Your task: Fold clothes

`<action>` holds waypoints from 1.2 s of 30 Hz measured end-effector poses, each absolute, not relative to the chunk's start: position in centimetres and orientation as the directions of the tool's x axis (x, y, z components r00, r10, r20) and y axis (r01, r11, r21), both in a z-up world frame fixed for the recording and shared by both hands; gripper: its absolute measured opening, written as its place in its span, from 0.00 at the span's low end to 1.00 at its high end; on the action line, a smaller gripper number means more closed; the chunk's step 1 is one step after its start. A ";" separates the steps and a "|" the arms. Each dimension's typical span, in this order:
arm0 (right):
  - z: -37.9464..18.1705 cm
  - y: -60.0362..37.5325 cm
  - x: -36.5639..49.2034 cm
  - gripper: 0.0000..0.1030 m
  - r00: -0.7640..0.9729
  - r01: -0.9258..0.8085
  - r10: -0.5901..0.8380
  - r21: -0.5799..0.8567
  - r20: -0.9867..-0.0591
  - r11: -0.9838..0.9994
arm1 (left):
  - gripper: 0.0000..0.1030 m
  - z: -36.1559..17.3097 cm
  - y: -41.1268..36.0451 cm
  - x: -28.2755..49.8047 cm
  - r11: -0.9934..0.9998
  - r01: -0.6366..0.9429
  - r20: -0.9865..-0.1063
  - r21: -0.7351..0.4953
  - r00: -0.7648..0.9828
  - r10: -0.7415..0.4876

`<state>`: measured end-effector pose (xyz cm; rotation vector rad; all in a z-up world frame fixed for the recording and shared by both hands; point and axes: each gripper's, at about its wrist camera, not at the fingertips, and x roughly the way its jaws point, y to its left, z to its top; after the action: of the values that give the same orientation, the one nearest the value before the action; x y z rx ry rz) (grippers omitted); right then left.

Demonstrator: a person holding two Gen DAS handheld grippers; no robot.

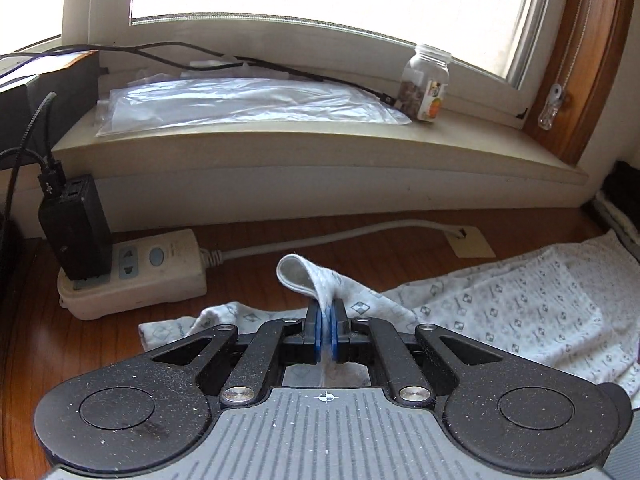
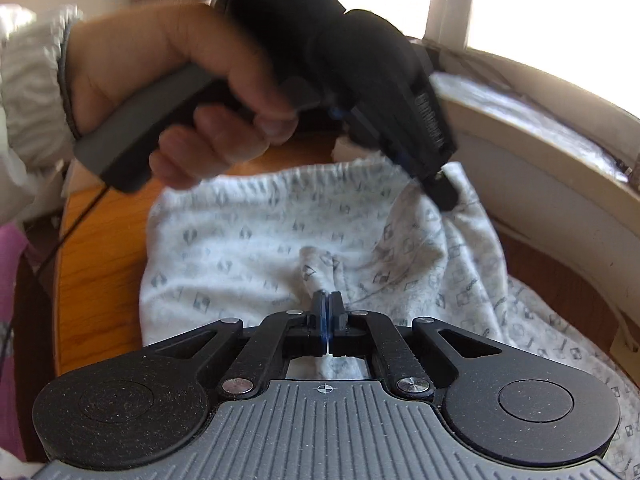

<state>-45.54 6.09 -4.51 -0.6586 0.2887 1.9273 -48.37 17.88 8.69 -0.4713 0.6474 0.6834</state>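
A white garment (image 1: 500,312) with a small blue-grey diamond print lies spread on the wooden table (image 1: 72,344). My left gripper (image 1: 327,312) is shut on a hemmed edge of it, and the hem loops up over the blue pads (image 1: 318,320). In the right wrist view the garment (image 2: 240,248) shows a gathered elastic edge at the far side. My right gripper (image 2: 327,300) is shut on a raised pucker of the cloth near its middle. Beyond it a person's hand (image 2: 168,64) holds the left gripper (image 2: 444,196), which pinches the far right corner of the cloth.
A white power strip (image 1: 160,276) with a black charger (image 1: 76,236) sits at the table's back left, its grey cord (image 1: 320,240) running right. The windowsill (image 1: 320,140) behind carries a plastic bag (image 1: 248,104) and a small jar (image 1: 426,84). Something pink (image 2: 10,280) lies off the left edge.
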 end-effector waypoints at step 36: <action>-4.6 4.0 -49.0 0.23 -0.478 -0.831 0.684 0.032 -0.551 -0.555 | 0.73 11.3 14.5 -53.6 0.646 -0.762 -0.607 -0.044 0.534 0.589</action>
<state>-49.02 4.01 -4.61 -0.6102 0.3687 2.0957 -53.61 14.50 11.27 -0.3223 0.5922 0.8217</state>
